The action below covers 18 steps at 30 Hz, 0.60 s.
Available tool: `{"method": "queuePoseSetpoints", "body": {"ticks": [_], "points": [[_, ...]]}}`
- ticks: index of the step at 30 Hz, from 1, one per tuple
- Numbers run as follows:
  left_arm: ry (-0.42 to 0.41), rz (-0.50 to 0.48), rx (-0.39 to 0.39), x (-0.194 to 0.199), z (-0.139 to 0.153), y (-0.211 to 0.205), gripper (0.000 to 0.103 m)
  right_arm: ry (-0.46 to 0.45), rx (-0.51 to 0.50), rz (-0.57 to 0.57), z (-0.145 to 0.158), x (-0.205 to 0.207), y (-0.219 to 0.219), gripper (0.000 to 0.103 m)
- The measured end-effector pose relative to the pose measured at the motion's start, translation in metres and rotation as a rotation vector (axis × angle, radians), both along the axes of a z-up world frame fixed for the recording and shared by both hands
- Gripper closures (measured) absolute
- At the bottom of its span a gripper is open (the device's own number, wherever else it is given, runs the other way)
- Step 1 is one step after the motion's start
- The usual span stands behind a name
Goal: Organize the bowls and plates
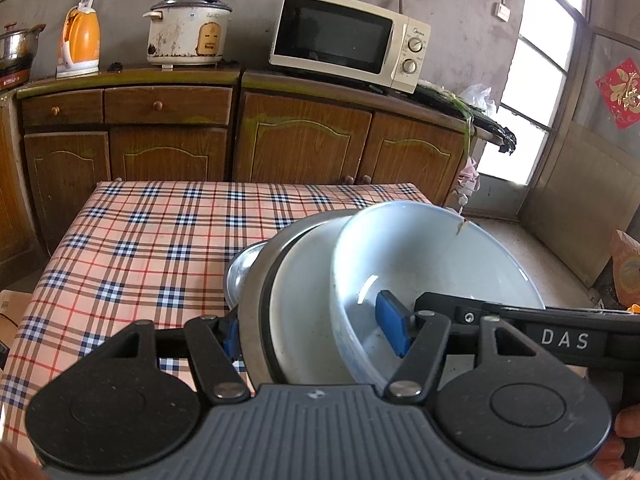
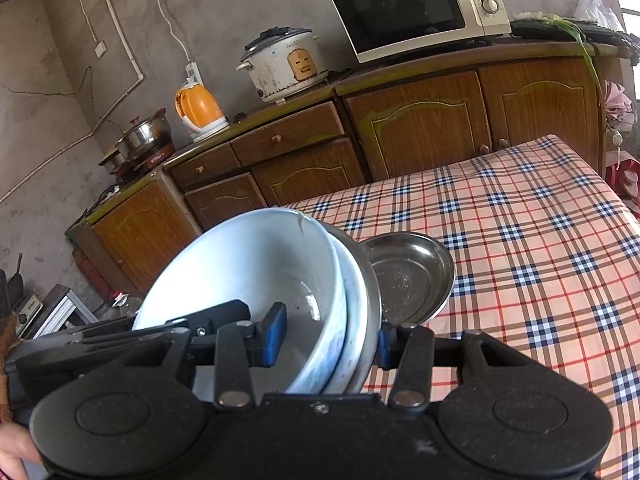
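A stack of nested bowls is held tilted above the checked table (image 1: 132, 240). A white bowl (image 1: 420, 264) (image 2: 248, 276) with a chipped rim sits in a second white bowl (image 1: 300, 320) (image 2: 354, 320), and that one sits in a steel bowl (image 1: 250, 320) (image 2: 372, 300). My left gripper (image 1: 312, 334) is shut on the stack's left wall, one blue pad inside the inner bowl and one outside the steel. My right gripper (image 2: 330, 340) clamps the opposite wall the same way. A shallow steel dish (image 1: 240, 276) (image 2: 408, 276) shows just beyond the stack; whether it touches the stack I cannot tell.
Wooden cabinets (image 1: 168, 156) stand behind the table with a microwave (image 1: 344, 40), a rice cooker (image 1: 188, 28) and an orange kettle (image 1: 80, 40) on top. A steel pot (image 2: 144, 136) sits on a burner at the left. A window and door lie to the right.
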State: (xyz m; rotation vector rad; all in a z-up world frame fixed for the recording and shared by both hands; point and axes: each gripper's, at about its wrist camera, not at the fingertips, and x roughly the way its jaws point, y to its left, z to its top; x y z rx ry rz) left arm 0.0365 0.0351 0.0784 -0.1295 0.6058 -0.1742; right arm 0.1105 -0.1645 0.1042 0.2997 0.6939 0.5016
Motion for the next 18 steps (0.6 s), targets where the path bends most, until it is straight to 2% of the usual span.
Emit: {"method": "queuePoseSetpoints", "body": {"ticks": [18], "points": [[0.002,0.022,-0.009,0.022,-0.003,0.003,0.038,0.000,-0.009,0.009,-0.006,0.022,0.005,0.049]]}}
